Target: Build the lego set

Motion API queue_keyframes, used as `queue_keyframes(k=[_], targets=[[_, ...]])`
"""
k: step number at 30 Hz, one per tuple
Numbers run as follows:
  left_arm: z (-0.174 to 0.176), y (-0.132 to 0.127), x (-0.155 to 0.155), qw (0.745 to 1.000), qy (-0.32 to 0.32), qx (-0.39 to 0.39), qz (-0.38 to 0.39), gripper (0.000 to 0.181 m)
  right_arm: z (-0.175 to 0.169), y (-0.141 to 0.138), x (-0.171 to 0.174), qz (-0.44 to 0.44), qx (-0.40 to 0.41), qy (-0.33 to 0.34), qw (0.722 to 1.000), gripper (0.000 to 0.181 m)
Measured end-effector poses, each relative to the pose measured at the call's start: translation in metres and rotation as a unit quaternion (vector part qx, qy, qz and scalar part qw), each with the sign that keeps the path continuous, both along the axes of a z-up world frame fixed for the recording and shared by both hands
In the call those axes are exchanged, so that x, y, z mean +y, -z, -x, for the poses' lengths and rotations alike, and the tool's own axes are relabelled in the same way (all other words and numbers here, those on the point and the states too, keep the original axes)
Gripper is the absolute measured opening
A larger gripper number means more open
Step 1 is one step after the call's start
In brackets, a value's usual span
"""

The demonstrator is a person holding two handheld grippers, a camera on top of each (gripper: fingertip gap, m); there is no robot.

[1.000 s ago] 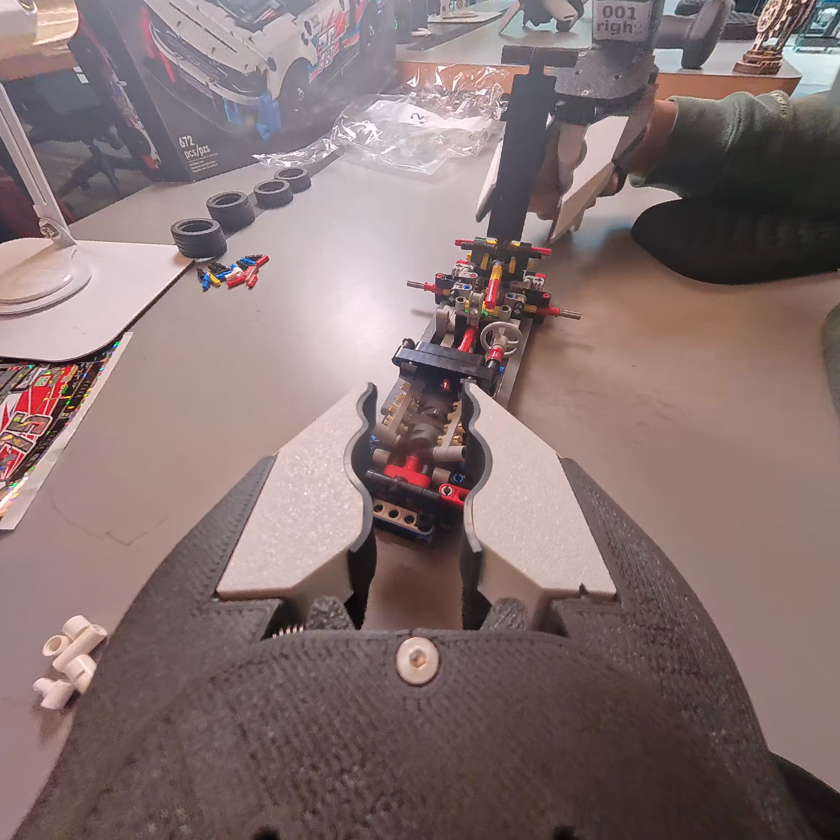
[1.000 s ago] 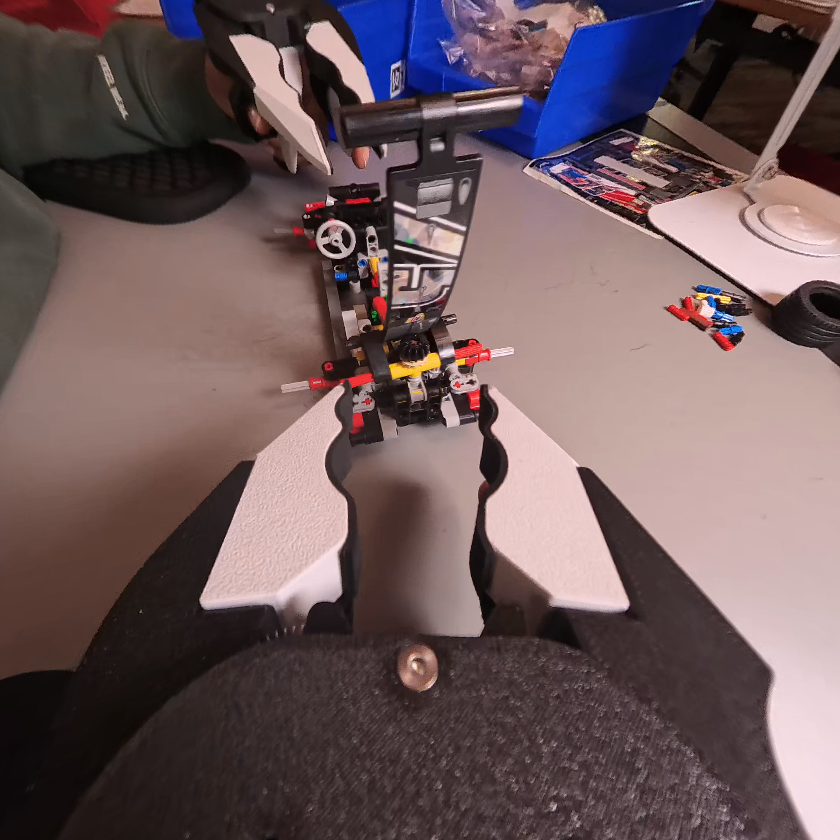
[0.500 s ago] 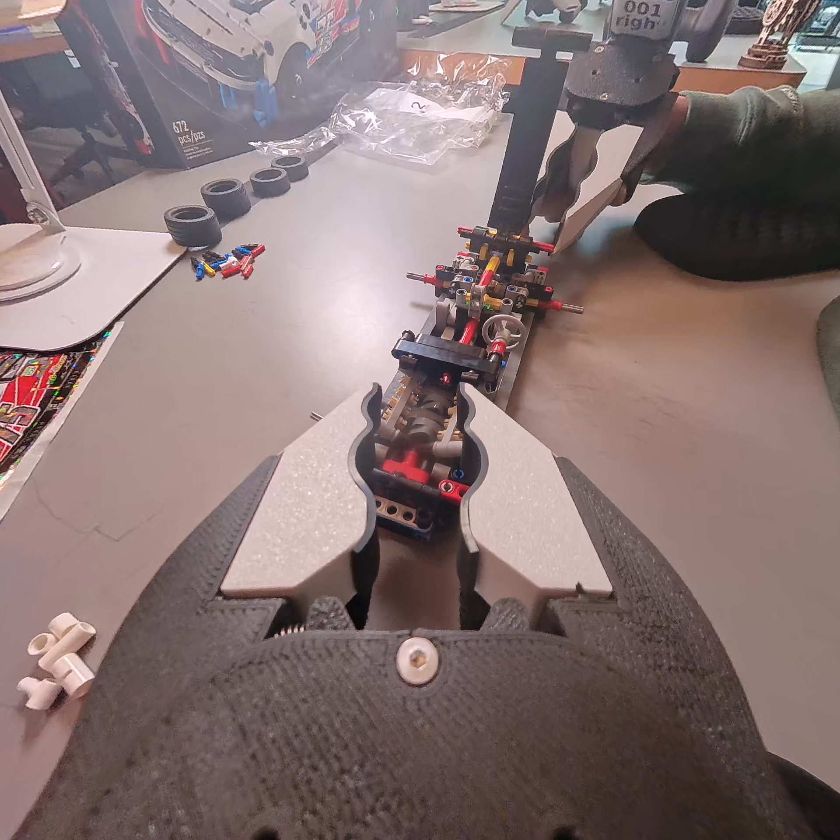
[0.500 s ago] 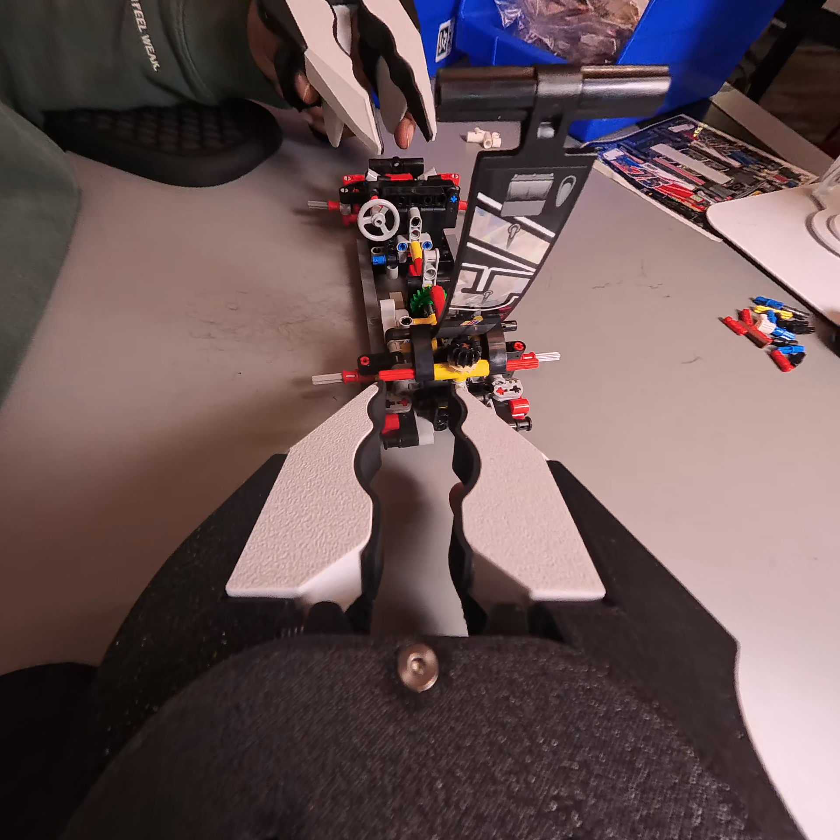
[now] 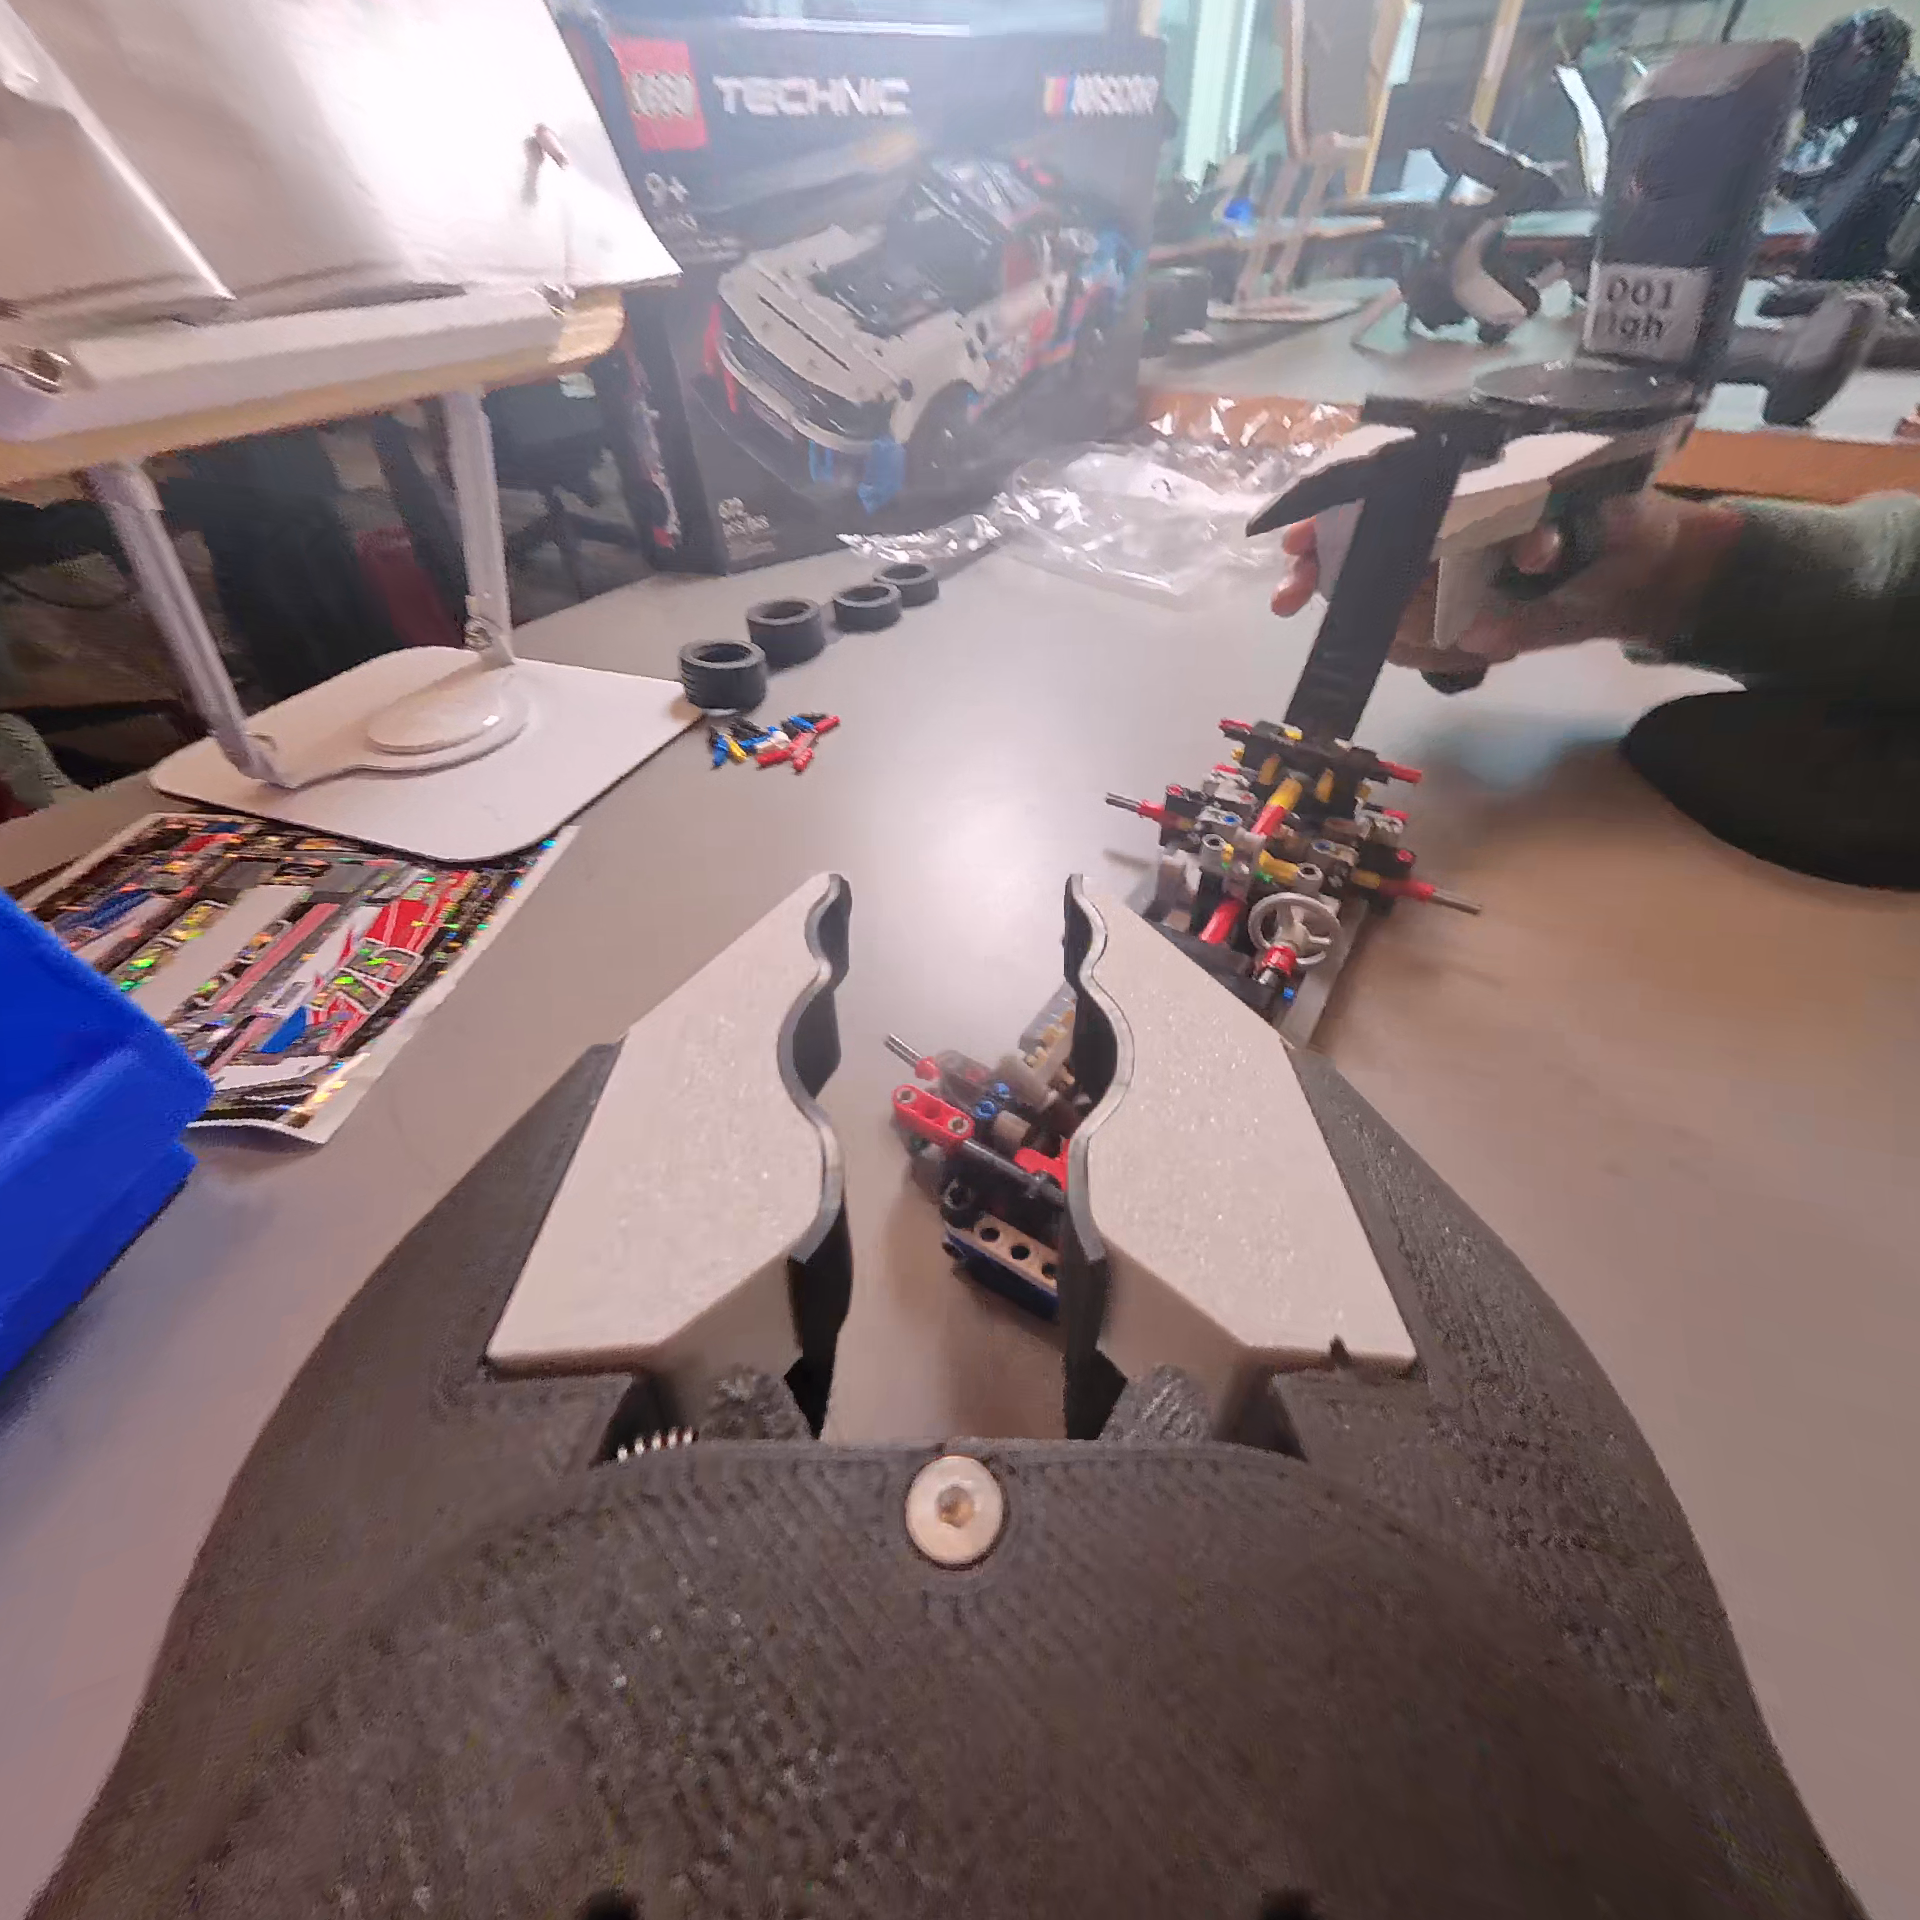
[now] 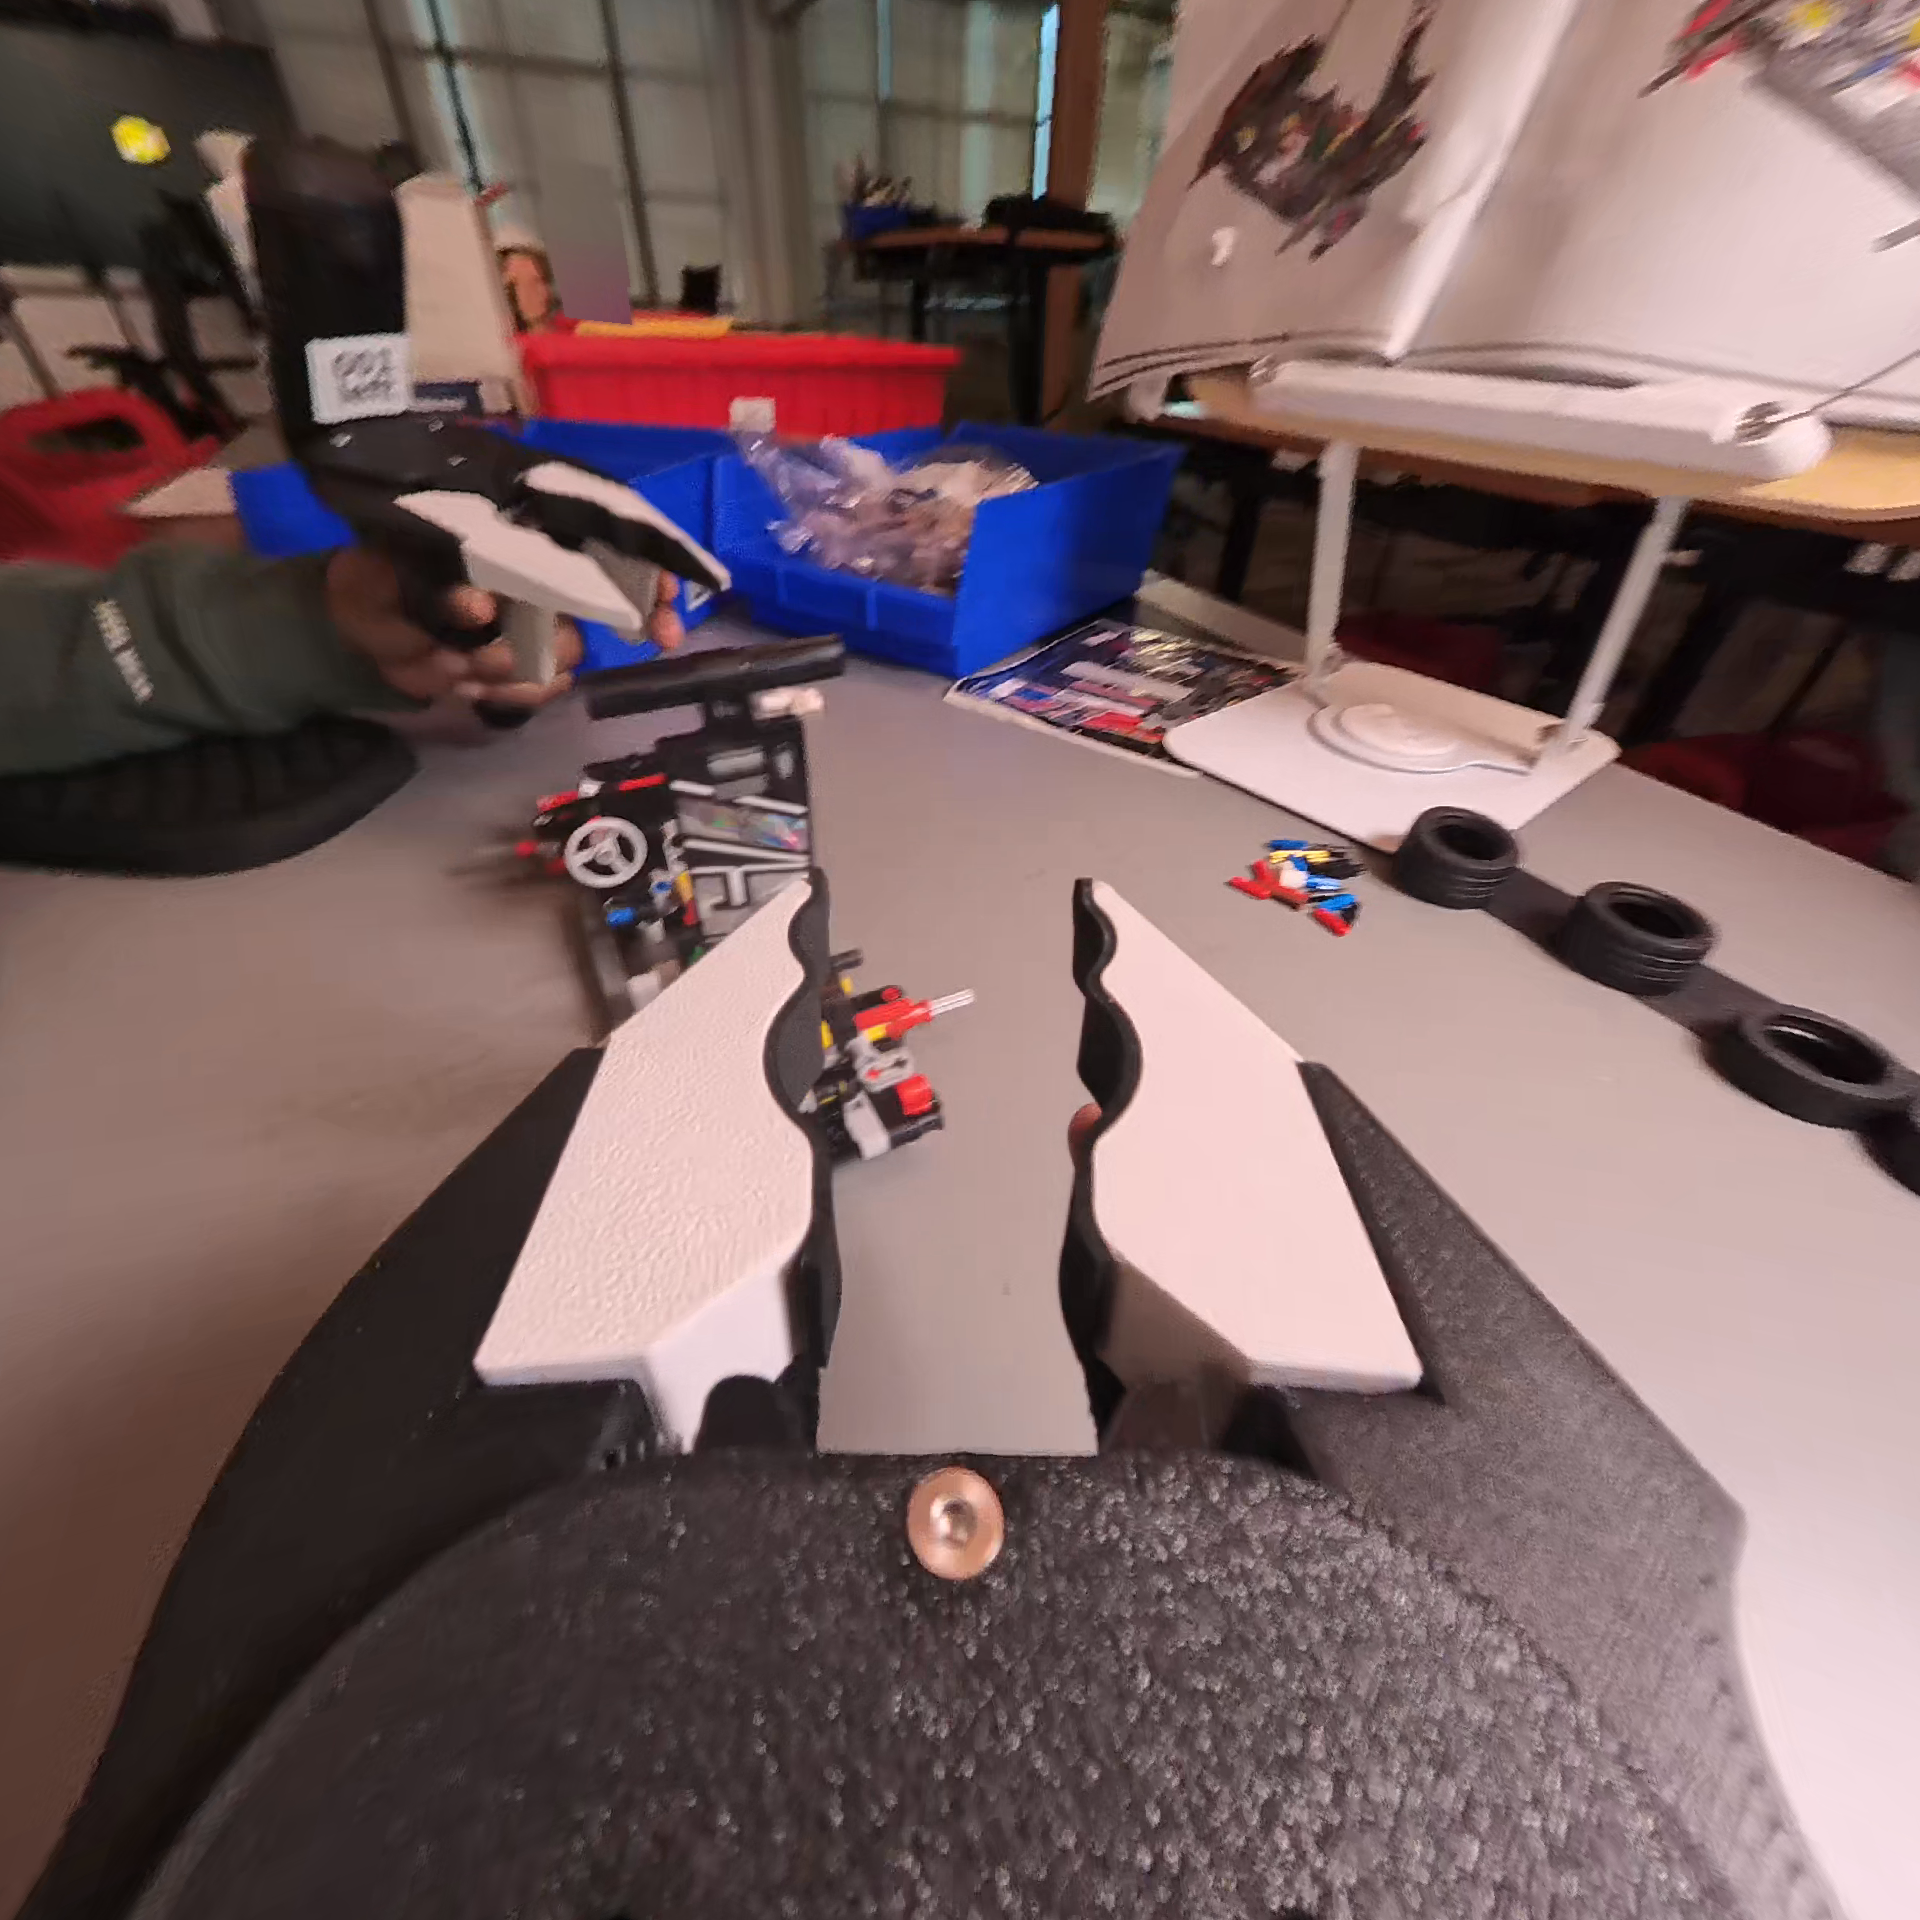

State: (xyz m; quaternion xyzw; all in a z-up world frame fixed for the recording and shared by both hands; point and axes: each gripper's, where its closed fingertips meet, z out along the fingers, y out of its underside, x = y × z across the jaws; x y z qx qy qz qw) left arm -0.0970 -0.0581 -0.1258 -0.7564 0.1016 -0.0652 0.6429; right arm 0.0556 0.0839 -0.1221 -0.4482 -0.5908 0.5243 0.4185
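On the bench [image 5: 1558, 1143], both tongs [image 5: 948, 904] [image 6: 945, 904] gaped wide, empty; best re-grip car frame [image 5: 1278, 862] squarely before adding parts.

The grey worktop [image 5: 1558, 1195] carries a long lego chassis [image 5: 1278, 862] lying flat, a black panel standing up at its far end. Beside it lies a small heap of coloured pins [image 5: 771, 736], then a row of black tyres [image 5: 790, 629]. A white stand base [image 5: 436, 748] rests near a glittering sticker sheet [image 5: 270, 956], a blue bin [image 5: 73, 1122], a clear plastic bag [image 5: 1122, 509] and the set's box [image 5: 883, 281].
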Motion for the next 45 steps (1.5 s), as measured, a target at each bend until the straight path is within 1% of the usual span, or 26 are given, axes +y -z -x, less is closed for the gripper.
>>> queue_keyframes(k=[4, 10, 15, 22, 27, 30, 32, 33, 35, 37, 38, 41, 43, 45], targets=[[0.013, -0.016, -0.003, 0.999, -0.039, 0.001, -0.037, 0.042, 0.0, -0.009, 0.028, 0.011, 0.036, 0.075, 0.996, 0.05], [0.024, -0.034, -0.008, 0.994, -0.074, 0.003, -0.08, 0.046, -0.002, -0.018, 0.048, 0.004, 0.065, 0.137, 0.988, 0.052], [0.029, -0.037, -0.009, 0.992, -0.084, 0.001, -0.091, 0.047, -0.006, -0.022, 0.056, -0.01, 0.075, 0.162, 0.984, 0.047], [0.03, -0.034, -0.007, 0.992, -0.084, -0.002, -0.09, 0.044, -0.009, -0.022, 0.066, -0.015, 0.078, 0.182, 0.98, 0.039], [0.033, -0.036, -0.009, 0.991, -0.089, -0.01, -0.1, 0.036, -0.011, -0.024, 0.068, -0.017, 0.083, 0.192, 0.978, 0.035], [0.035, -0.04, -0.013, 0.989, -0.097, -0.008, -0.113, 0.024, -0.012, -0.03, 0.075, -0.018, 0.095, 0.219, 0.971, 0.025], [0.039, -0.04, -0.014, 0.987, -0.109, -0.009, -0.115, 0.014, -0.005, -0.038, 0.082, -0.031, 0.1, 0.239, 0.965, 0.013], [0.041, -0.039, -0.013, 0.987, -0.115, -0.011, -0.115, 0.009, 0.002, -0.046, 0.087, -0.038, 0.103, 0.248, 0.962, 0.01], [0.045, -0.037, -0.012, 0.986, -0.122, -0.019, -0.113, 0.001, 0.026, -0.069, 0.089, -0.055, 0.111, 0.237, 0.964, 0.004], [0.047, -0.035, -0.011, 0.985, -0.127, -0.028, -0.11, 0.0, 0.06, -0.1, 0.092, -0.091, 0.13, 0.226, 0.961, 0.0], [0.048, -0.035, -0.012, 0.985, -0.13, -0.028, -0.11, 0.0, 0.081, -0.116, 0.093, -0.101, 0.139, 0.217, 0.961, 0.0], [0.053, -0.037, -0.016, 0.982, -0.146, -0.016, -0.115, 0.0, 0.152, -0.161, 0.095, -0.093, 0.157, 0.183, 0.966, 0.0], [0.057, -0.04, -0.019, 0.981, -0.155, -0.009, -0.118, 0.0, 0.201, -0.182, 0.102, -0.098, 0.154, 0.177, 0.967, 0.0], [0.061, -0.042, -0.021, 0.979, -0.161, -0.008, -0.123, 0.0, 0.246, -0.197, 0.109, -0.111, 0.14, 0.172, 0.969, 0.0]])
